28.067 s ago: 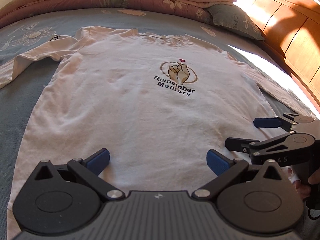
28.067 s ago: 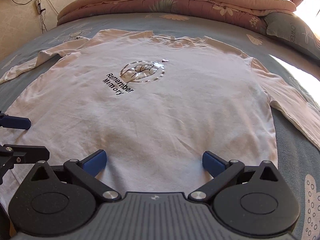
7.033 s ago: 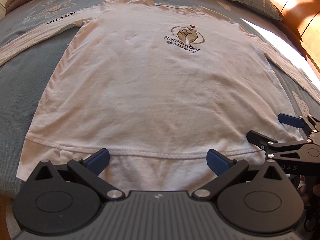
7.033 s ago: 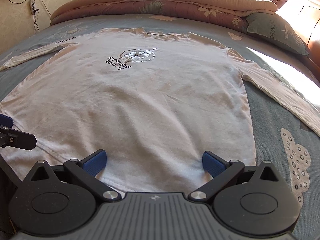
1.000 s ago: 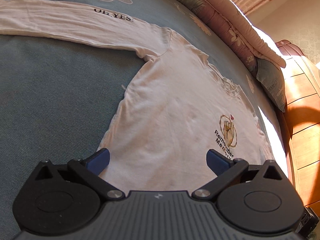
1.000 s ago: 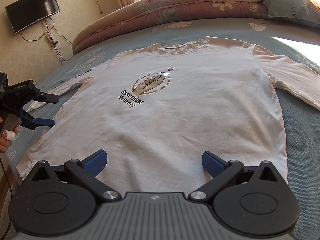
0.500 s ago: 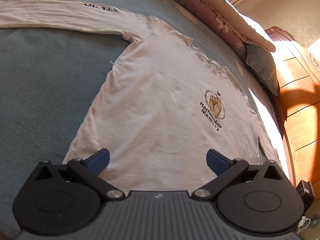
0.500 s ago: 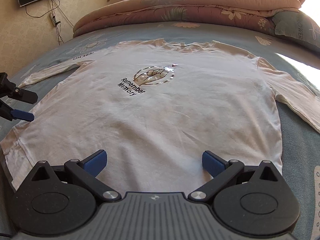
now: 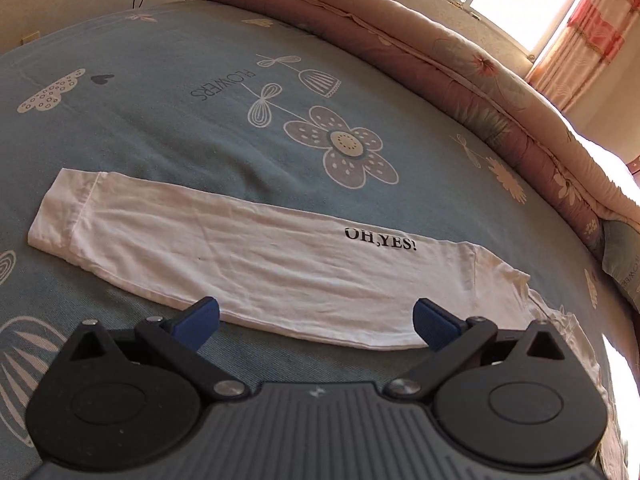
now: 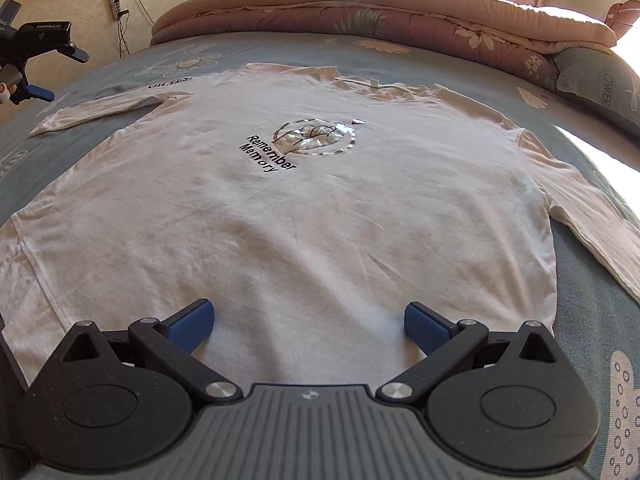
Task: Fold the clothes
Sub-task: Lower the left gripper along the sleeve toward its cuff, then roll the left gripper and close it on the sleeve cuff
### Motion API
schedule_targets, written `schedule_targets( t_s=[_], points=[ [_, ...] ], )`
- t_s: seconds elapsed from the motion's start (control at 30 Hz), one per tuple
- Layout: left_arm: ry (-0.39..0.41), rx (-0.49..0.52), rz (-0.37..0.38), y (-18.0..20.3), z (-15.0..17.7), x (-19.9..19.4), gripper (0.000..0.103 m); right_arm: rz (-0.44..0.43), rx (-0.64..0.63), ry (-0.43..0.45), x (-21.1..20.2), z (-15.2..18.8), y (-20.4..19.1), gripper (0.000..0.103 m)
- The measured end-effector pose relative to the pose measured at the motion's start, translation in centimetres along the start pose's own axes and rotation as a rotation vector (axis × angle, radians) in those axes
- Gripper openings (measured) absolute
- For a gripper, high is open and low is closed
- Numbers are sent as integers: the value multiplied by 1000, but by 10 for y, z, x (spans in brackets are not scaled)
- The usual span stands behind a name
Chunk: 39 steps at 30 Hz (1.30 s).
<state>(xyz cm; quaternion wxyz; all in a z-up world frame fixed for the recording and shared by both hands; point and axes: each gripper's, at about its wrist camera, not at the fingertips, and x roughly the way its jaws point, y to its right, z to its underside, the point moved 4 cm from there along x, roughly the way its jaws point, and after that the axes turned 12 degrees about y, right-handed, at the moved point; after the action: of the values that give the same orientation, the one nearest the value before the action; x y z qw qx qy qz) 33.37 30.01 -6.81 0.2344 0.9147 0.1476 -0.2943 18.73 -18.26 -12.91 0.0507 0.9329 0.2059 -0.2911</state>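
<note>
Flat on the blue bedsheet (image 10: pixel 592 364) lies a white long-sleeved shirt (image 10: pixel 304 216), front up, sleeves spread out to both sides; left gripper (image 9: pixel 316 320) hangs over the sleeve (image 9: pixel 224 252) printed "OH,YES!", fingers wide apart, holding nothing; right gripper (image 10: pixel 308 328) sits above the shirt's hem, fingers also spread and empty; rolled quilt (image 10: pixel 384 12) at the far edge.

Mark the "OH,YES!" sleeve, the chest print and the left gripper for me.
"OH,YES!" sleeve (image 9: pixel 240 248), left wrist view, mid-sleeve cloth.
chest print (image 10: pixel 314 138), right wrist view, circle emblem centre.
left gripper (image 9: pixel 316 316), left wrist view, midway between fingertips.
</note>
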Motion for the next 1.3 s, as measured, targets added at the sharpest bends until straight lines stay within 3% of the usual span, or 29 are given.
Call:
schedule_targets(
  t_s=[0.3, 0.4, 0.53, 0.8, 0.97, 1.3],
  points=[
    [7, -26, -51, -40, -10, 59, 102, -6, -14, -6, 3, -1, 0, 103],
    [-13, -92, -67, -61, 0, 63, 102, -8, -12, -1, 4, -2, 0, 103],
    [-2, -106, -20, -81, 10, 46, 102, -5, -11, 5, 5, -3, -1, 103],
    [76, -375, 22, -143, 1, -5, 102, 8, 0, 30, 7, -3, -1, 103],
    [49, -505, 40, -181, 15, -6, 102, 26, 14, 37, 9, -3, -2, 103],
    [73, -560, 151, -190, 5, 21, 102, 108, 69, 66, 12, -4, -5, 103]
  ],
)
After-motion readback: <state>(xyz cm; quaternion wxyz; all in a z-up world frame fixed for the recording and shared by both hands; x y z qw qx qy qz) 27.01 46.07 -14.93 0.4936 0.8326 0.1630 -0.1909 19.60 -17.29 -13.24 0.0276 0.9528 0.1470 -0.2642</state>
